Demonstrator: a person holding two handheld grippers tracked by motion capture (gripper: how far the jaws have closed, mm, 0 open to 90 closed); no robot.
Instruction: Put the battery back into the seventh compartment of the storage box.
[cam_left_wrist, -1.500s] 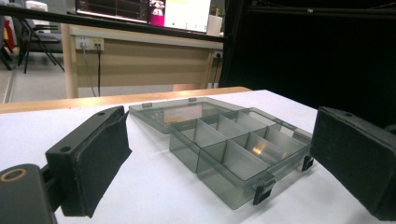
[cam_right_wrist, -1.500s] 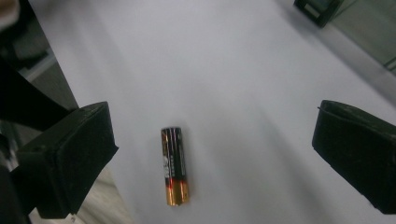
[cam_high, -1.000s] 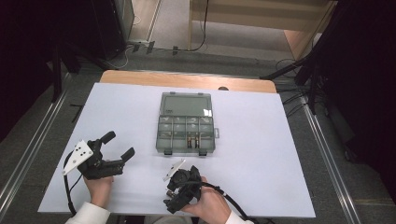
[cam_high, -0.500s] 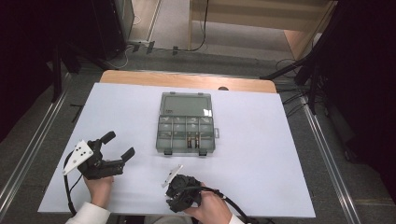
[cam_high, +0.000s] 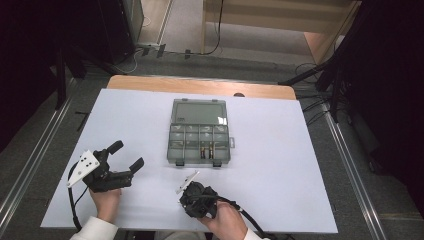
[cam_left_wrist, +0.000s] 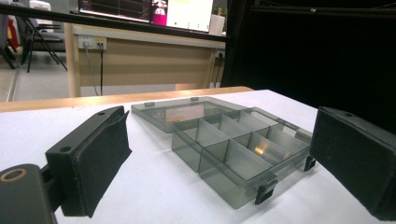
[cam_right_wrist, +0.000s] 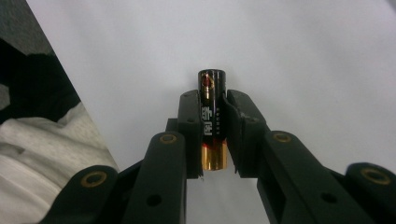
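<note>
The right gripper (cam_right_wrist: 214, 135) pinched a battery (cam_right_wrist: 213, 121) at centre frame; the left gripper (cam_left_wrist: 219, 163) stood spread. Thin grip: the battery could slip.

Both grippers are matte black. The left gripper (cam_high: 116, 162) carries a white three-cornered plate with dark dots and a black cable. The right gripper (cam_right_wrist: 214, 135) shows brass-ringed screw holes along its arms. White sleeves (cam_high: 97, 229) cover the wrists at lower frame.

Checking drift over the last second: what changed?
The right gripper, shut on the battery, drew back slightly toward the person. The left gripper stayed open in place; the organizer box stayed open, unmoved.
</note>
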